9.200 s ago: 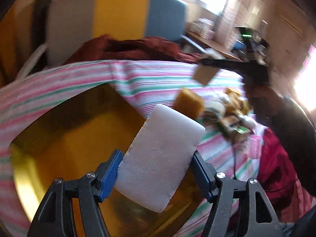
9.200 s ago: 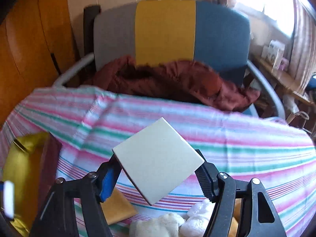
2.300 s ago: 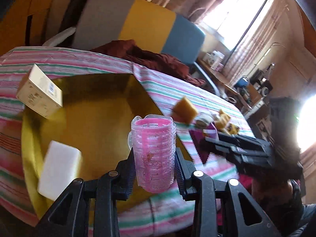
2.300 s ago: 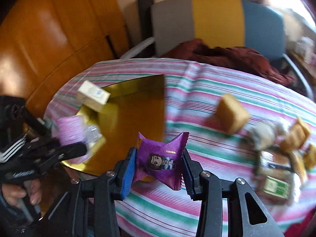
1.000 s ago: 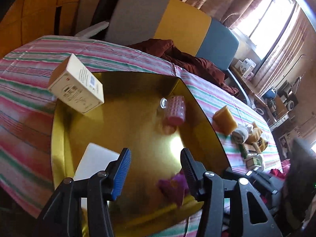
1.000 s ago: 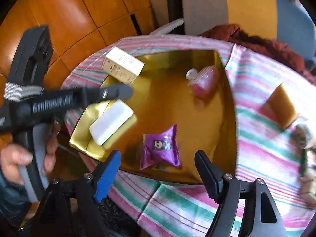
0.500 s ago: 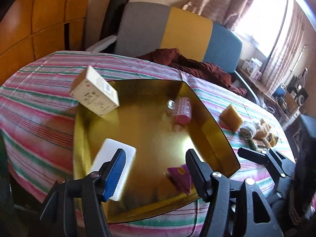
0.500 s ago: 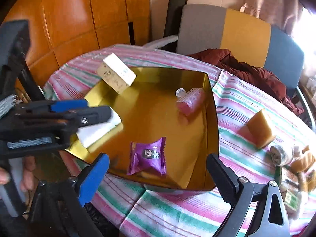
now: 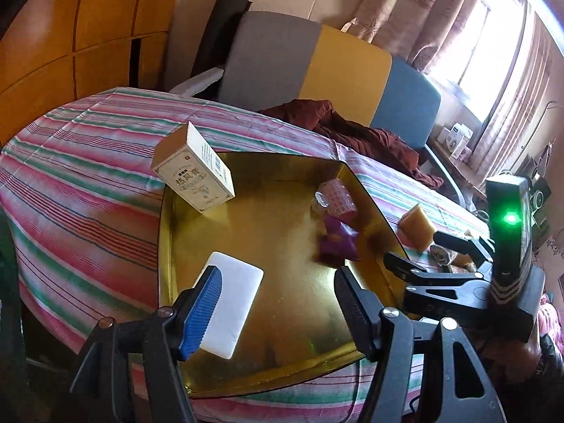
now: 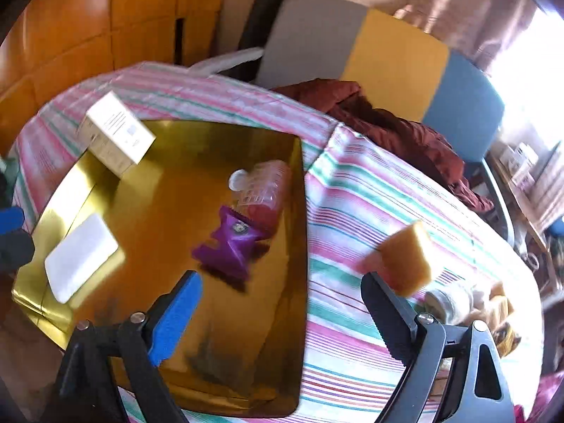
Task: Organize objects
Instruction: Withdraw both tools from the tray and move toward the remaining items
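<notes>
Now lying released in gold tray (image 10: pixel 105 338): purple packet (image 10: pixel 229 246); left gripper (image 9: pixel 278 303) opening, right gripper (image 10: pixel 282 320) closing, both empty.

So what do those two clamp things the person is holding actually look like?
Both are black plastic two-finger tools. The left gripper has one finger with a ribbed blue pad and one with a ribbed black pad. The right gripper looks the same: blue pad one side, black the other, with silver screws at the joints. Seen from the left camera, its black body carries a glowing green light.
</notes>
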`<move>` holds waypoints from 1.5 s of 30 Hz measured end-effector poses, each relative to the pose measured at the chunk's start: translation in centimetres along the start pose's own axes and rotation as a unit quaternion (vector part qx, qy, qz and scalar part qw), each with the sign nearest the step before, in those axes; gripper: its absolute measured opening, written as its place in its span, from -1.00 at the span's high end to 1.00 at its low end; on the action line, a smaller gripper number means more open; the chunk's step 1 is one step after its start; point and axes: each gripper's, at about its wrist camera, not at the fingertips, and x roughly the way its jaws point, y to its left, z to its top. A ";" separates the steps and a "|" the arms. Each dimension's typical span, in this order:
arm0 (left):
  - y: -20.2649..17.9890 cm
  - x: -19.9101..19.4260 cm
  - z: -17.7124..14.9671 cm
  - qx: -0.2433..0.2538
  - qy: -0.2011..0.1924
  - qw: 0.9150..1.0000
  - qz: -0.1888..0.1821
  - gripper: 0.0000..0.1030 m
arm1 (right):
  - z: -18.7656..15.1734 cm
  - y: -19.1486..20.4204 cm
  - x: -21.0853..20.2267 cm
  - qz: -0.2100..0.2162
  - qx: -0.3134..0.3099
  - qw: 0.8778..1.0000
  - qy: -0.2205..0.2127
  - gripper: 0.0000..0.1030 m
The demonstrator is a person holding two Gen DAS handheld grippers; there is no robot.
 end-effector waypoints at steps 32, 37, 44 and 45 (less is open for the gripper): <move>-2.8 -1.0 -0.7 0.042 -0.012 0.995 0.086 -0.31 | -3.5 1.3 -3.6 0.094 0.035 0.993 -0.056 -0.99; -3.6 -1.3 -0.8 0.059 -0.023 0.993 0.098 -0.32 | -3.8 1.0 -3.8 0.093 0.040 0.993 -0.058 -0.99; -5.0 -1.2 -1.1 0.095 -0.029 0.988 0.116 -0.31 | -4.2 0.0 -3.6 0.091 0.054 0.993 -0.055 -0.99; -5.2 -1.2 -1.1 0.099 -0.028 0.988 0.118 -0.31 | -4.3 -0.2 -3.6 0.090 0.056 0.993 -0.054 -0.99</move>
